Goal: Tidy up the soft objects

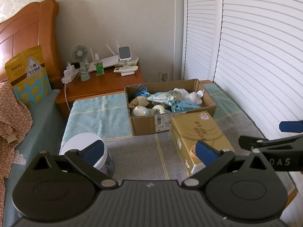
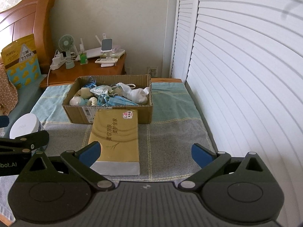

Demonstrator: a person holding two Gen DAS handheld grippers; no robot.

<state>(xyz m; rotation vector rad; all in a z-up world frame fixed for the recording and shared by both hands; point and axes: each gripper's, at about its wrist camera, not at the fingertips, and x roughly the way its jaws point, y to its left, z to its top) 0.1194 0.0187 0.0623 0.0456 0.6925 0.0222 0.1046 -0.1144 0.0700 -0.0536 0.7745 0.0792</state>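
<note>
Cardboard box (image 2: 108,111) at frame centre already holds many soft items; a tissue pack (image 2: 115,140) lies outside. Both grippers' jaws are released, grasping nothing.

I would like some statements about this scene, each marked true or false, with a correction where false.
1. Both grippers, left gripper and right gripper, are open. True.
2. The cardboard box is empty. False: it holds soft items, including a face mask.
3. The tissue pack lies in front of the box. True.
4. The small fan stands on the bed. False: it stands on the nightstand.
</note>
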